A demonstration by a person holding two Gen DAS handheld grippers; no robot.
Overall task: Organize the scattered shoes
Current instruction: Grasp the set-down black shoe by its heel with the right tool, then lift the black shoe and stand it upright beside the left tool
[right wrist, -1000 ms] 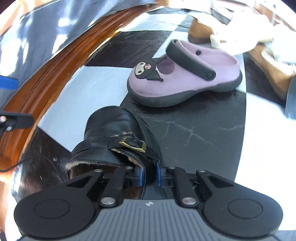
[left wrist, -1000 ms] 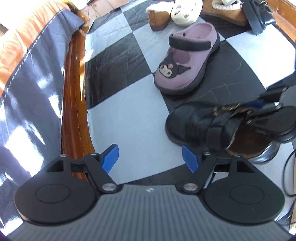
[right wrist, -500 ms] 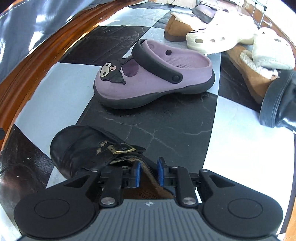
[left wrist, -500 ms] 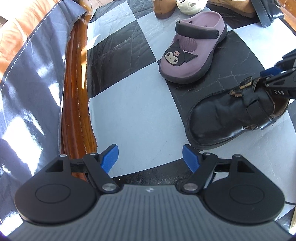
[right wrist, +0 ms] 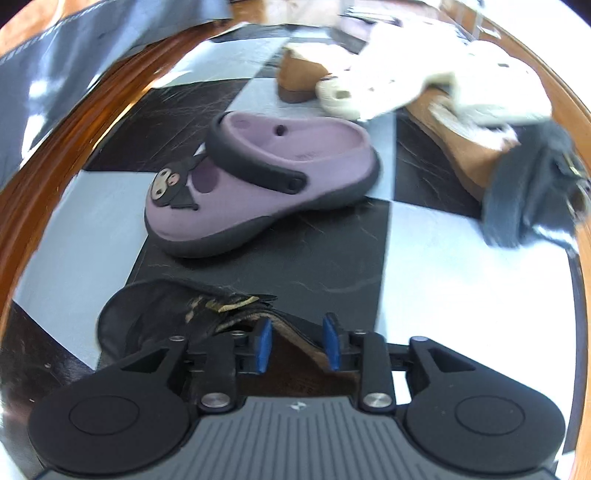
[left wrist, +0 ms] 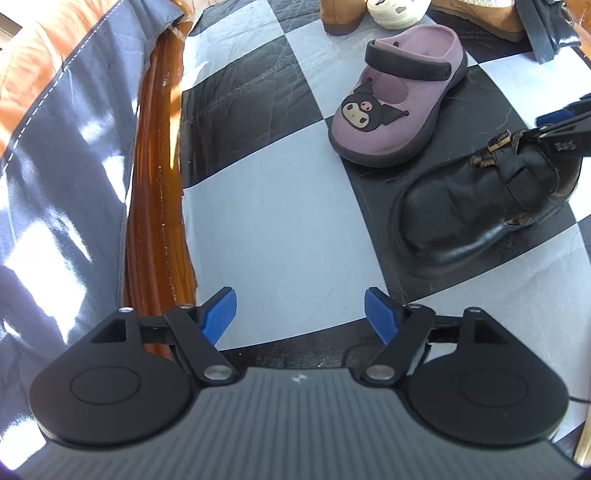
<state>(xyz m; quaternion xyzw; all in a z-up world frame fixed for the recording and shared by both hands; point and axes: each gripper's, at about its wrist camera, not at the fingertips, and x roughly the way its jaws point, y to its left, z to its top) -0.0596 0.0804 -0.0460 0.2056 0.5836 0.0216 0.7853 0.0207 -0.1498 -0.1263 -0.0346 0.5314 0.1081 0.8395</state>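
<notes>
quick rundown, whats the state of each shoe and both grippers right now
black buckled shoe: upright on the checkered mat, sole down
purple clog: upright, untouched, strap across the top
tan slipper: on the mat, untouched
cream clog: lying against other shoes
right gripper: open, fingers around the black shoe's rear
left gripper: open, holding nothing

From where I stand, the right wrist view smears along its top and right side: the cream perforated clog [right wrist: 369, 92] and the dark buckled shoe [right wrist: 532, 192] at the right edge lose their outlines. The heel of the black leather buckled clog [right wrist: 177, 314] is hidden behind the right gripper [right wrist: 297, 345]. In the left wrist view, the top edge cuts off the tan suede boot [left wrist: 338, 13], and the right edge crops that gripper's body.
</notes>
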